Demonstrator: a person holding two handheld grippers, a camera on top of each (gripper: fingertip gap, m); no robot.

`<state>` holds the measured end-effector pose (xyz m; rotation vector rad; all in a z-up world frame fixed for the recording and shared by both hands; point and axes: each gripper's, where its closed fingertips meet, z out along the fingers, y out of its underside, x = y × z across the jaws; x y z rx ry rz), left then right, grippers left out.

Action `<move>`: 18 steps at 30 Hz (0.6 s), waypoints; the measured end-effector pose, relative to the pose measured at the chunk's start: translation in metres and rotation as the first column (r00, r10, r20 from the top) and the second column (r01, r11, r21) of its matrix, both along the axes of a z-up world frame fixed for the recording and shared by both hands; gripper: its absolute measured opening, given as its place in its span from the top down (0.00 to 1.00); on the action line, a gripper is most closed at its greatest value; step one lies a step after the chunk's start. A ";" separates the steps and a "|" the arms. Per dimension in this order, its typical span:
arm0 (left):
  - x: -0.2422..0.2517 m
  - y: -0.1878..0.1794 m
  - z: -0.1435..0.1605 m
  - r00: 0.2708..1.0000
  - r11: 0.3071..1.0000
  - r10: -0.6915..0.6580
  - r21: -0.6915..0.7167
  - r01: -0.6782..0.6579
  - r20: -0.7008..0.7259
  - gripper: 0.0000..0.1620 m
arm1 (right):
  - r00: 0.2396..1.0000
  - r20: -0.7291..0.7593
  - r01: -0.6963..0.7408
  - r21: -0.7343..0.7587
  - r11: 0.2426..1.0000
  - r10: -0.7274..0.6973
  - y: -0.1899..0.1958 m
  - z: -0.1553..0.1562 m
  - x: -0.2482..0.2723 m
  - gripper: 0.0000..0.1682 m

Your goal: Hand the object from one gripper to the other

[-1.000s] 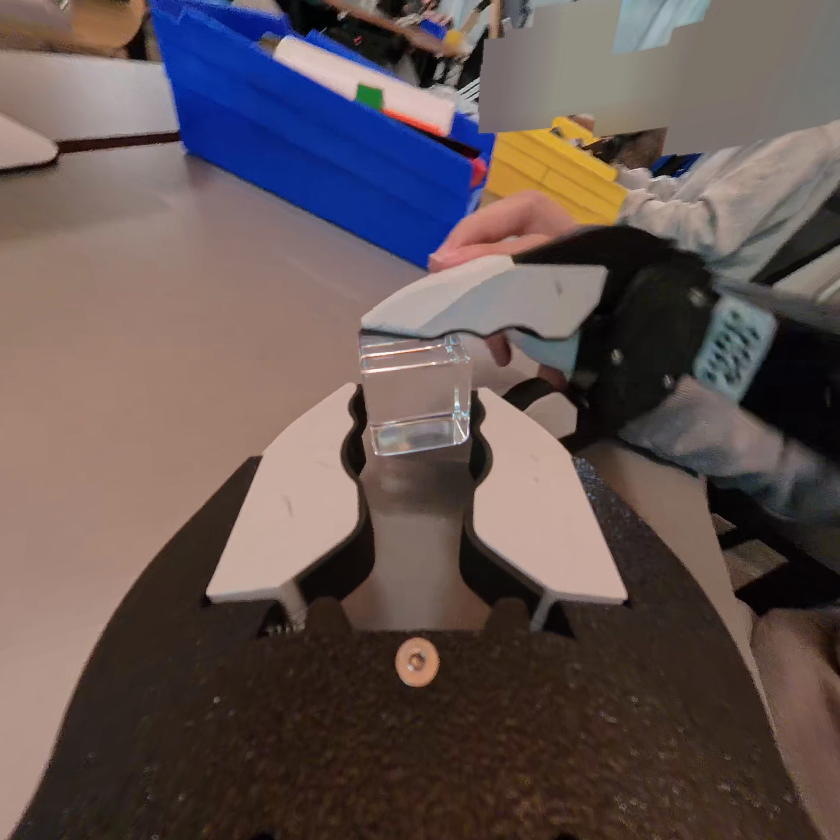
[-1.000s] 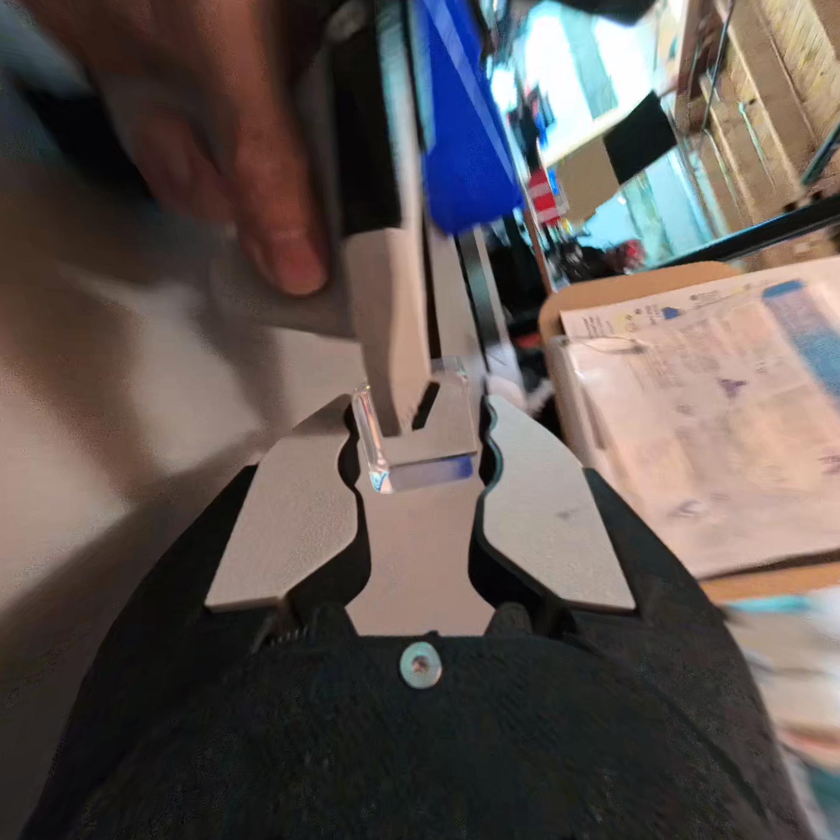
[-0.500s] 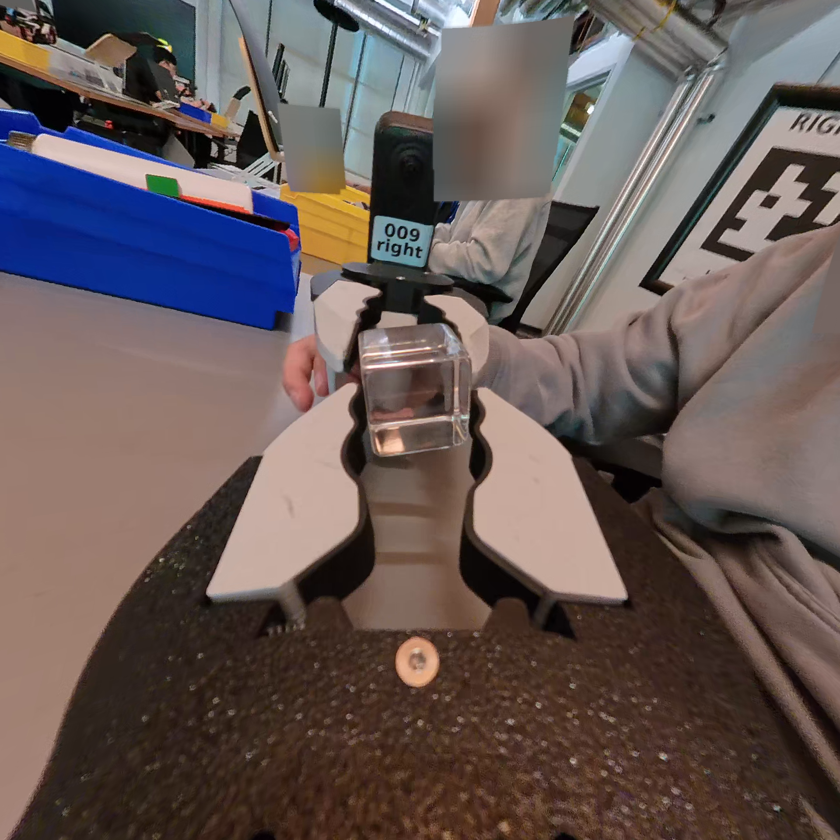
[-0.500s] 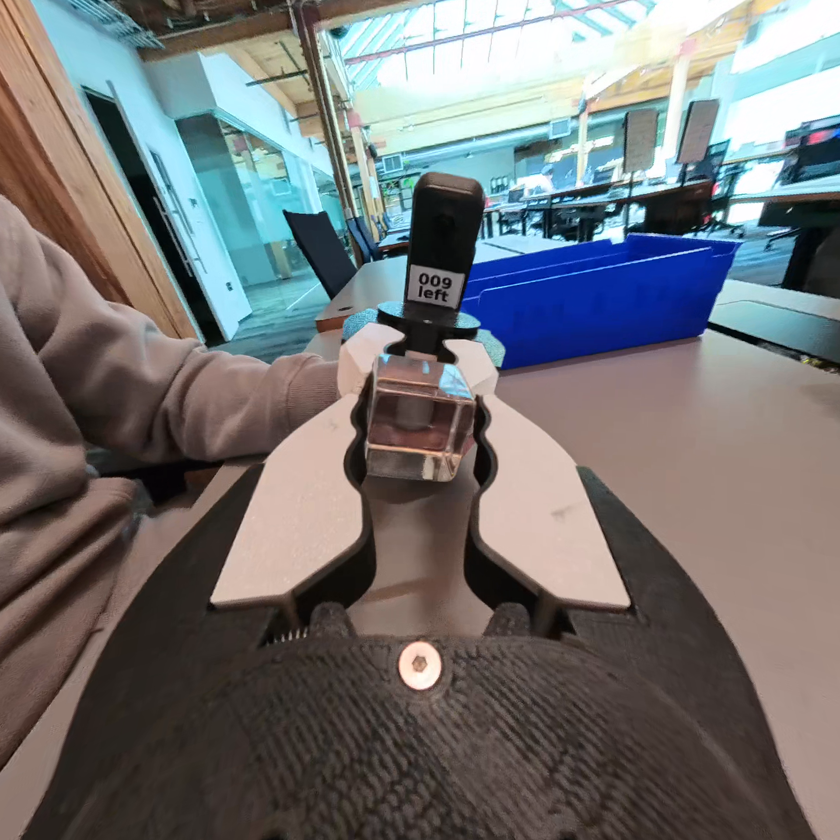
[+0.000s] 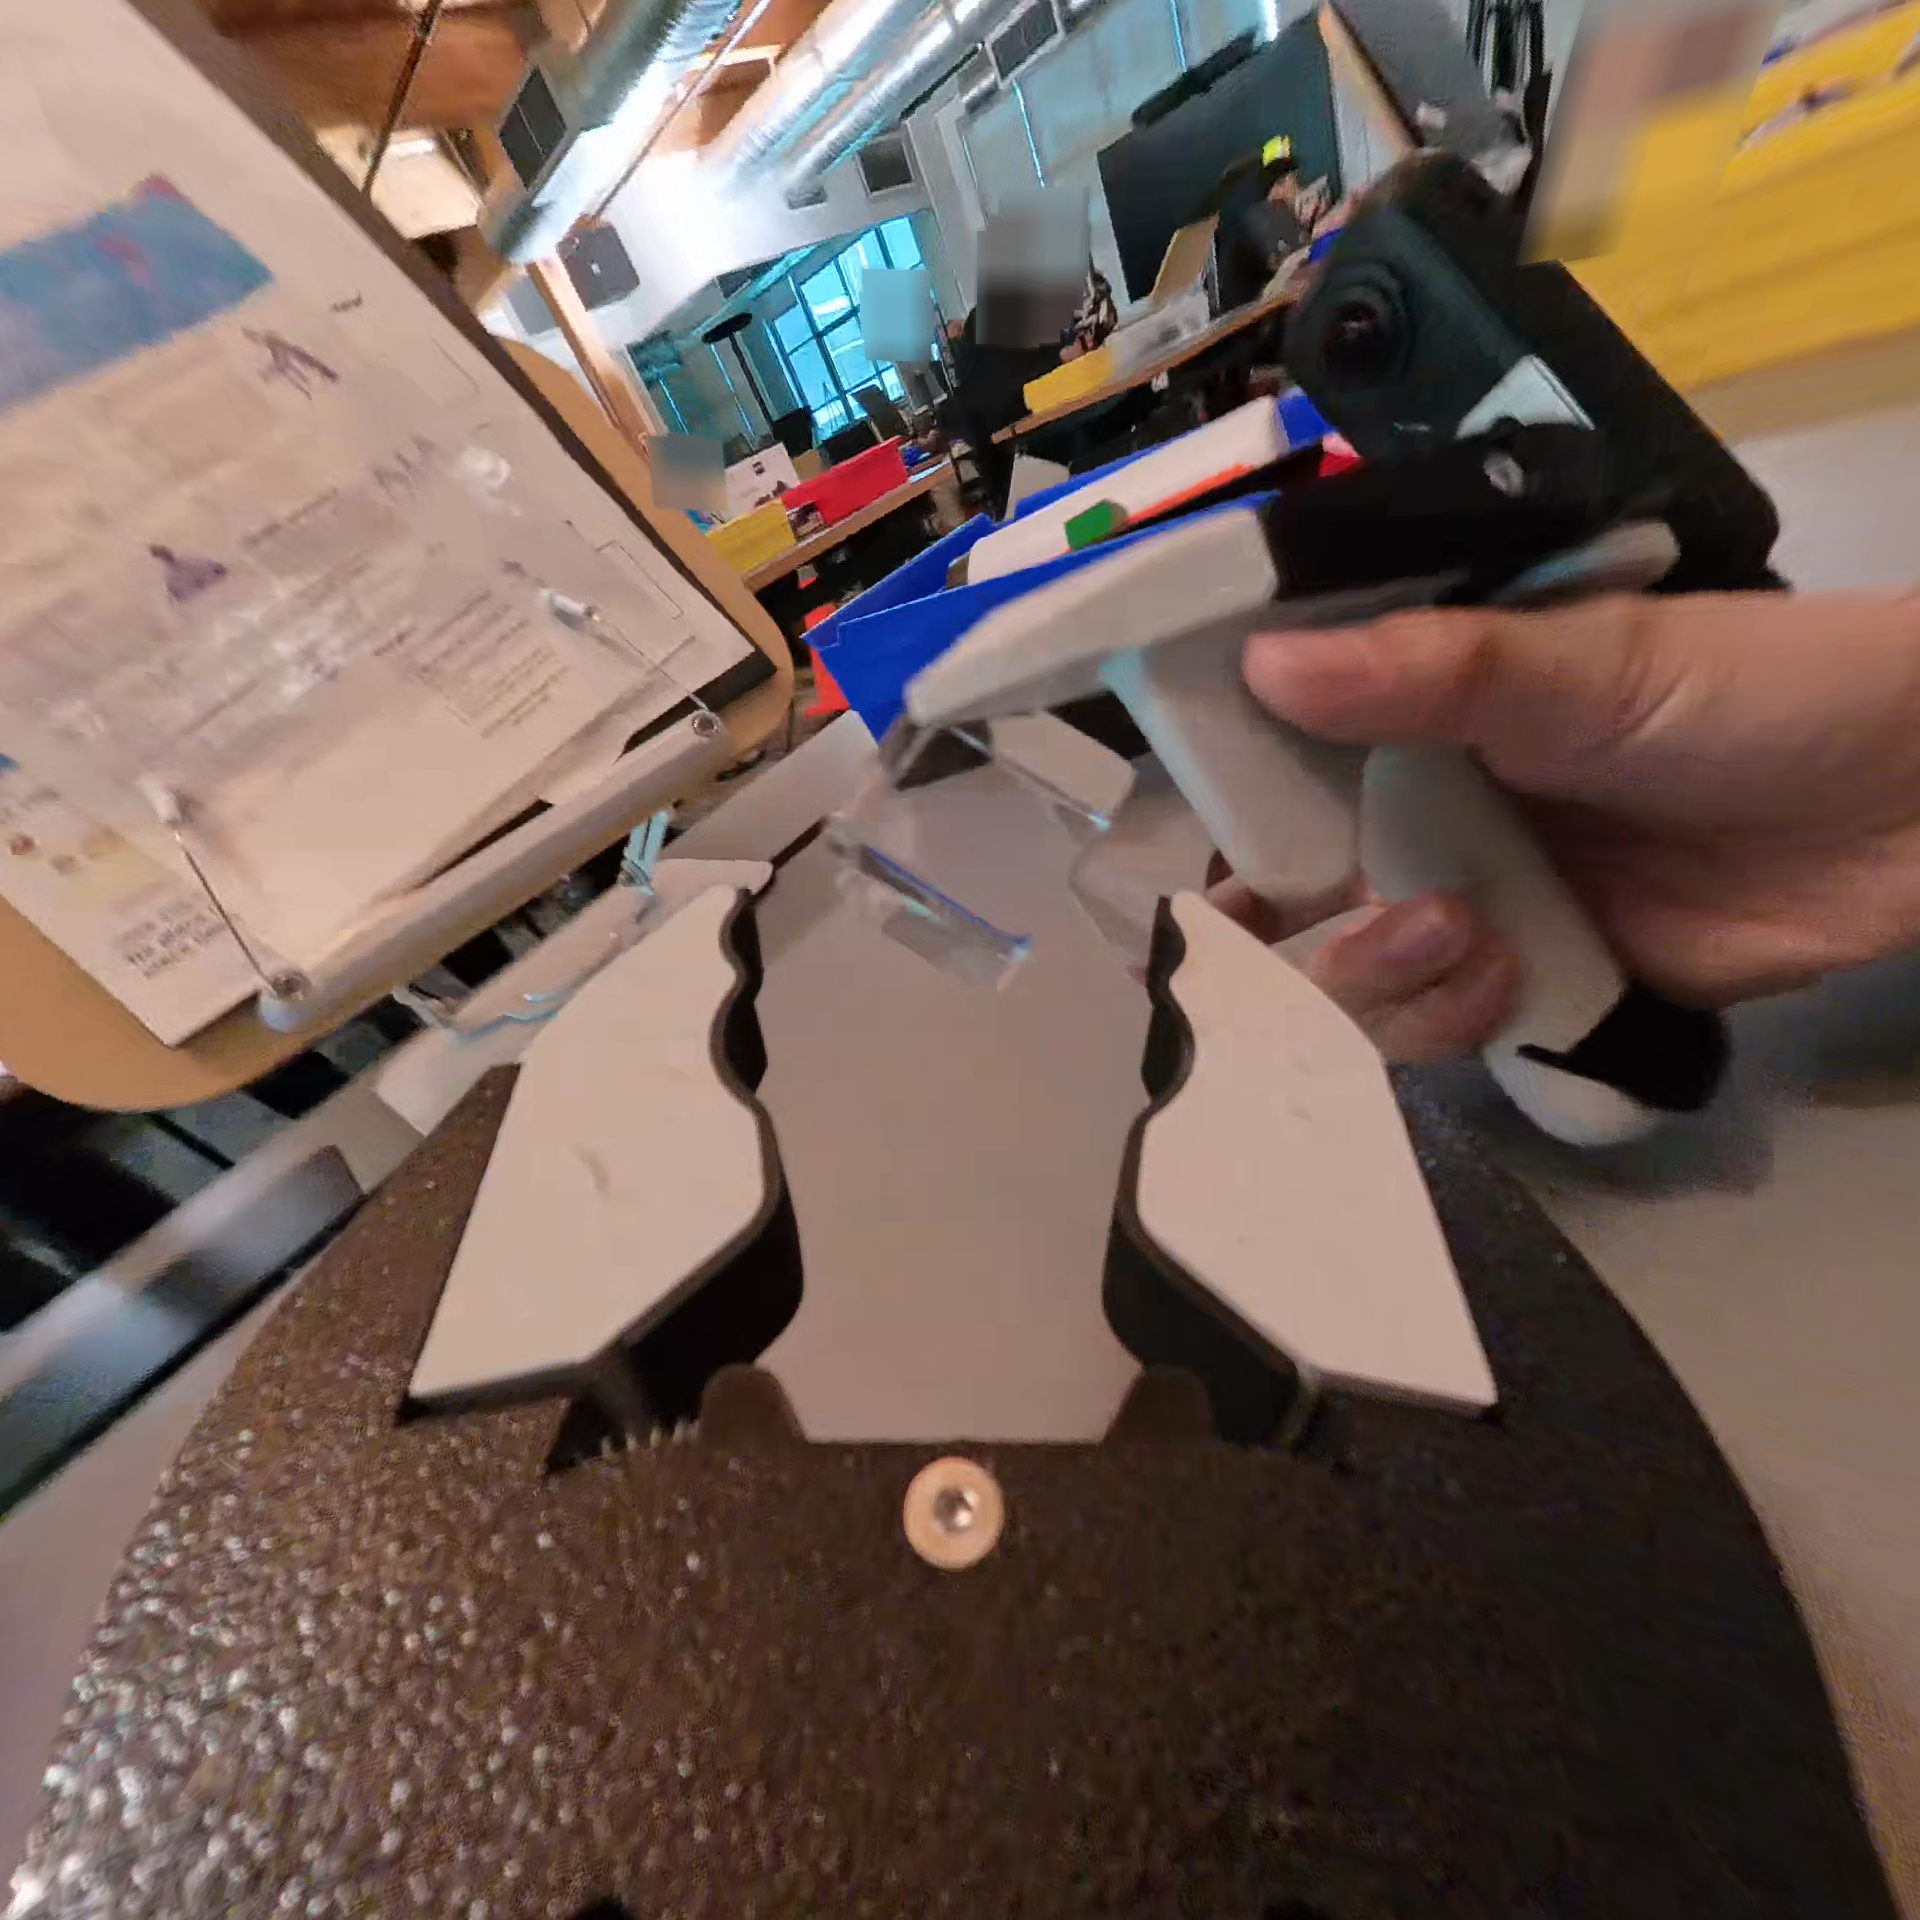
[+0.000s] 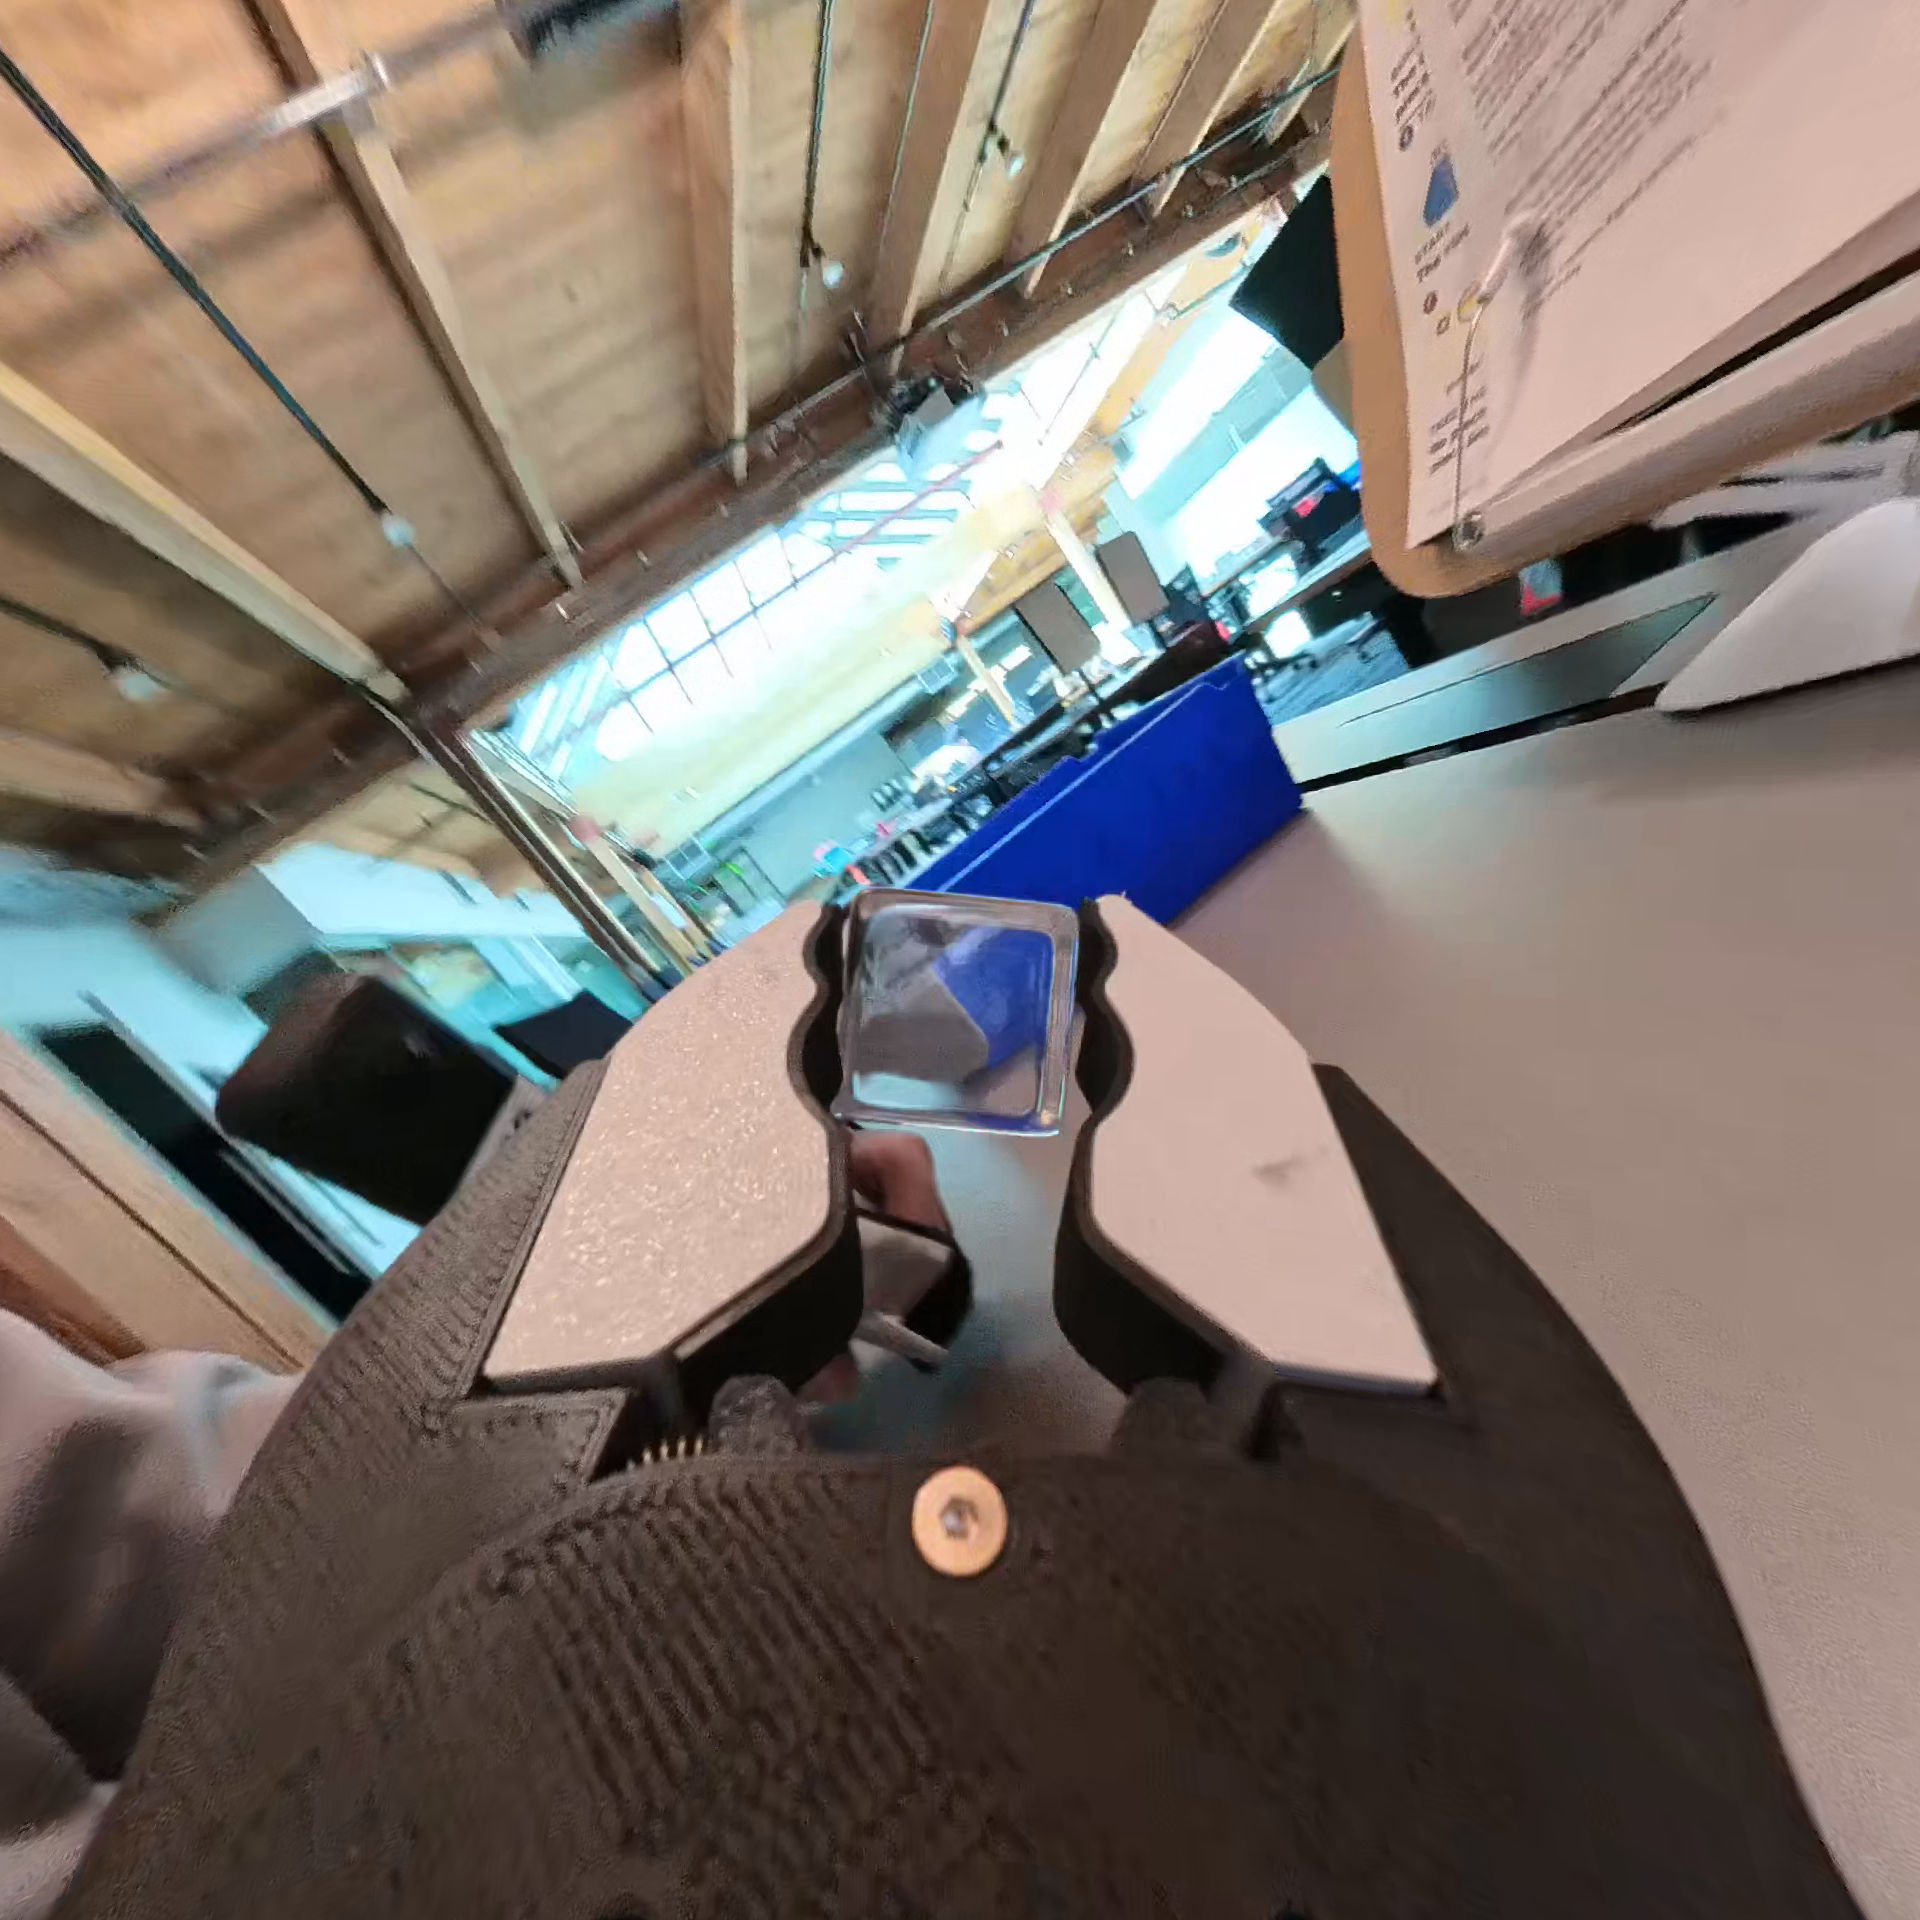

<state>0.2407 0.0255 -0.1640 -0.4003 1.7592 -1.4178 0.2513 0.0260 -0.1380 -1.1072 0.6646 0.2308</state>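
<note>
The object is a clear cube (image 6: pixel 956 1013). My right gripper (image 6: pixel 961 914) is shut on it, with the cube pinched between its grey fingertips and held above the table. In the left wrist view the cube (image 5: pixel 966 831) looks faint and blurred, under the right gripper's upper finger (image 5: pixel 1091 613), which a hand (image 5: pixel 1662 779) holds. My left gripper (image 5: pixel 961 899) is open, with its jaws spread wider than the cube, just in front of it. I cannot tell whether its fingertips still touch the cube.
A blue bin (image 5: pixel 904 634) stands on the grey table (image 6: pixel 1610 1039) beyond the grippers, also in the right wrist view (image 6: pixel 1122 821). A tilted board with a laminated sheet (image 5: pixel 312 582) stands close at the left. Yellow bins (image 5: pixel 1766 260) lie at the far right. Only a small space, under 4 cm, lies between the two pairs of fingers.
Half a second ago both grippers were shut on the cube. The left jaws have opened and the right gripper holds it alone. Both views have swung and tilted.
</note>
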 end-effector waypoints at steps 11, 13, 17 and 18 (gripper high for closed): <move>-0.020 -0.009 0.007 0.944 0.977 -0.164 0.178 0.115 0.288 0.61 | 0.931 0.035 -0.356 -0.122 0.927 0.362 0.022 -0.010 -0.039 0.74; -0.028 -0.011 0.002 0.927 0.956 -0.245 0.230 0.183 0.282 0.65 | 0.908 0.053 -0.405 -0.142 0.903 0.416 0.022 -0.008 -0.047 0.74; -0.039 -0.017 0.004 0.905 0.944 -0.310 0.208 0.257 0.291 0.64 | 0.861 0.037 -0.501 -0.104 0.859 0.507 0.023 -0.003 -0.061 0.74; -0.040 -0.018 0.005 0.902 0.944 -0.309 0.209 0.254 0.300 0.64 | 0.851 0.028 -0.521 -0.079 0.850 0.524 0.021 -0.001 -0.062 0.74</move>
